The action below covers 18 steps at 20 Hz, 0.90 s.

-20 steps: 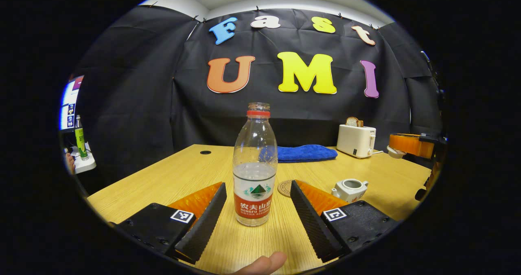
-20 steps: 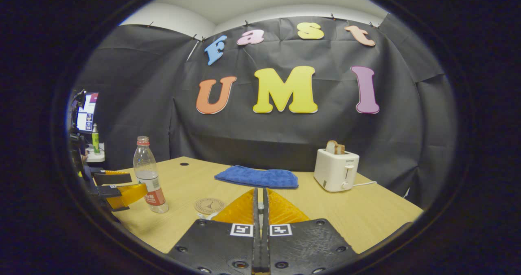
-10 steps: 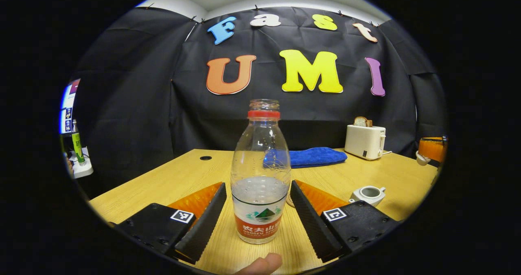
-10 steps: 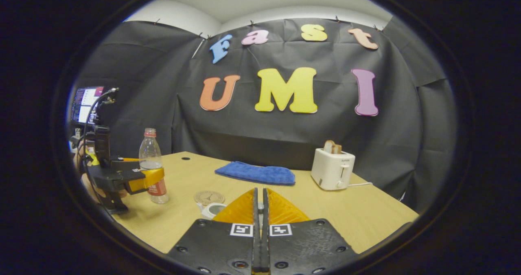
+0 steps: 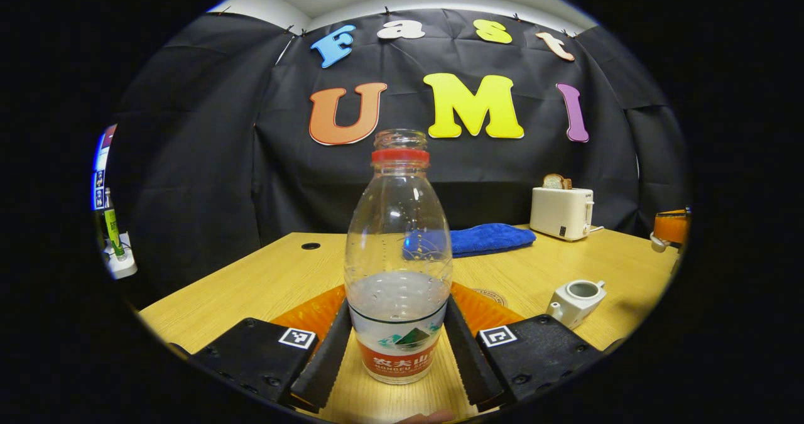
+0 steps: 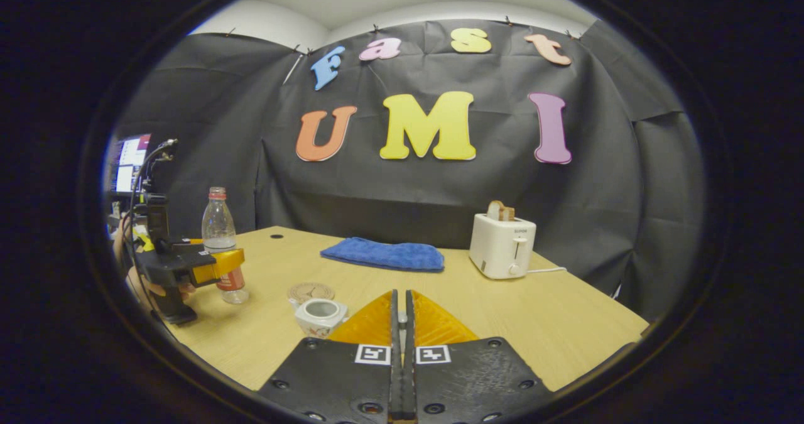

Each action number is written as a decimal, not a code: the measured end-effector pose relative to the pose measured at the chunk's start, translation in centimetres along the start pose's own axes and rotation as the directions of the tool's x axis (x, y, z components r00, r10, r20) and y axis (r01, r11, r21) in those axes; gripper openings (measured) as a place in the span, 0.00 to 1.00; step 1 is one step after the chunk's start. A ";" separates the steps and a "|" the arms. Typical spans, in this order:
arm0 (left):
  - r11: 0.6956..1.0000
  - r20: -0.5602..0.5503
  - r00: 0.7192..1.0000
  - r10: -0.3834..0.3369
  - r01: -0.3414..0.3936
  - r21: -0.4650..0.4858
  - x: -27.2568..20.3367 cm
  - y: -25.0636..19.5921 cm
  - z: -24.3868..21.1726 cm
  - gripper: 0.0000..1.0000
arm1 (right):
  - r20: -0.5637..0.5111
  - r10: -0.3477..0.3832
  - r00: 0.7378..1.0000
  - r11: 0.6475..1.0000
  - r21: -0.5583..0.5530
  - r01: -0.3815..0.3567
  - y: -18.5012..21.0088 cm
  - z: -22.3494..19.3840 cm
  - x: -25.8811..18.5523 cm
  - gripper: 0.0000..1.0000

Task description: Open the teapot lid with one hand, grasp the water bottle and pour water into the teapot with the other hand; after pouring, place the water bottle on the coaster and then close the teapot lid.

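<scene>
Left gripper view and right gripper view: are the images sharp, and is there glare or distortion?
Left gripper view: the water bottle is sharp, with small highlights on its shoulder; the table edge bends from fisheye. Right gripper view: even light, the toaster is clear, the wall curves near the rim.

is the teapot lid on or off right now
Off. The teapot shows an open round mouth with no lid on it, in both the right and left gripper views.

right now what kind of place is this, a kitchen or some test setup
Most likely a staged recording booth, not a real kitchen: black cloth walls off a wooden table, household props like a toaster and teapot sit spread out, and a monitor glows beyond the cloth.
</scene>
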<state>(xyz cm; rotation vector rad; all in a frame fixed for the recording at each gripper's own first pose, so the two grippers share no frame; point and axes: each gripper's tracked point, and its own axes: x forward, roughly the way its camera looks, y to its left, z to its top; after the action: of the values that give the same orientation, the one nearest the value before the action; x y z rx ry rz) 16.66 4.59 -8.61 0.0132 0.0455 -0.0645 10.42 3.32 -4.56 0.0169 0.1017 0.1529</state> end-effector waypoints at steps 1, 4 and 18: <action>1.000 -0.006 1.000 0.004 -0.004 0.001 0.0 0.1 0.0 0.79 | -0.001 -0.002 1.000 1.000 0.004 0.002 -0.2 0.0 -0.2 0.00; 0.999 -0.037 0.999 0.022 -0.021 0.028 -0.3 0.6 -0.4 0.78 | -0.001 -0.011 1.000 1.000 0.014 0.011 -0.7 -0.1 -0.8 0.00; 0.814 -0.111 0.987 0.116 -0.030 0.580 -2.0 2.4 1.2 0.82 | -0.016 -0.055 0.998 0.997 0.047 0.055 -3.6 -1.0 -4.5 0.00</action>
<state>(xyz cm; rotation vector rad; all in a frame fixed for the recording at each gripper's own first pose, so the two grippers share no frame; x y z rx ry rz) 14.90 7.09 -7.26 0.6346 0.1674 0.0026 6.49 -0.92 -5.23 0.0607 0.1202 0.0955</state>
